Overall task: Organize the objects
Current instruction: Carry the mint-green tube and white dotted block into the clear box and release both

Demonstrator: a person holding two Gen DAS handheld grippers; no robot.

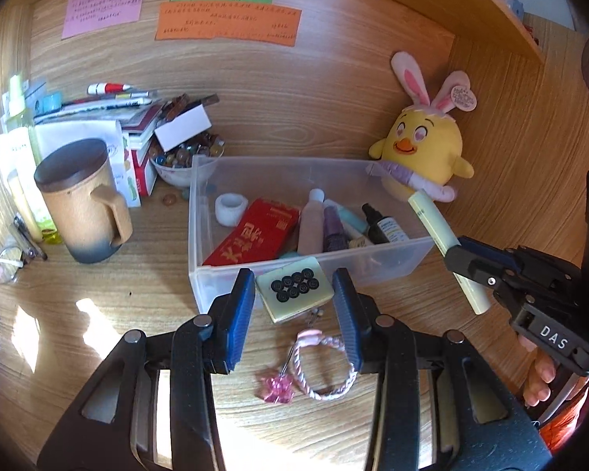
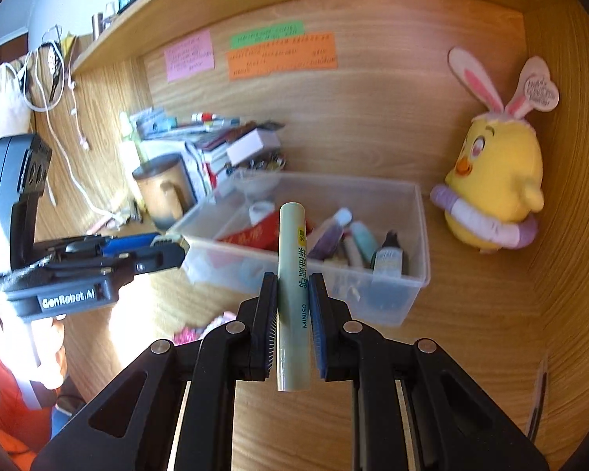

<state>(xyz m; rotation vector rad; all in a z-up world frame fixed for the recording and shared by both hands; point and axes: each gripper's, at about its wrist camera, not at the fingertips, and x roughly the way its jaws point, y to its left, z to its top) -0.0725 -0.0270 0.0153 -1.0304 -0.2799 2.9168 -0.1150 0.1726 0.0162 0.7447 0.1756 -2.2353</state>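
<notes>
The wooden worktop (image 1: 278,117) has a clear plastic bin (image 1: 310,263) in the middle, full of small bottles and a red packet. A yellow chick plush (image 1: 424,149) sits just right of the bin, a lidded mug (image 1: 86,204) off to its left. The left hand-held gripper (image 1: 294,298) is clamped on a tile (image 1: 294,286) at the bin's front edge. The right hand-held gripper (image 2: 292,302) pinches a pale green tube (image 2: 292,294) near the bin's front right corner.

Left wrist view: close, angled down along its fingers onto the wooden desk (image 1: 98,274) from the left. Right wrist view: similar downward tilt, from the right. Both share the clear plastic bin (image 1: 200,235) (image 2: 420,235), yellow plush chick (image 1: 424,149) (image 2: 494,184) and sticky notes (image 1: 227,23) (image 2: 282,55).
</notes>
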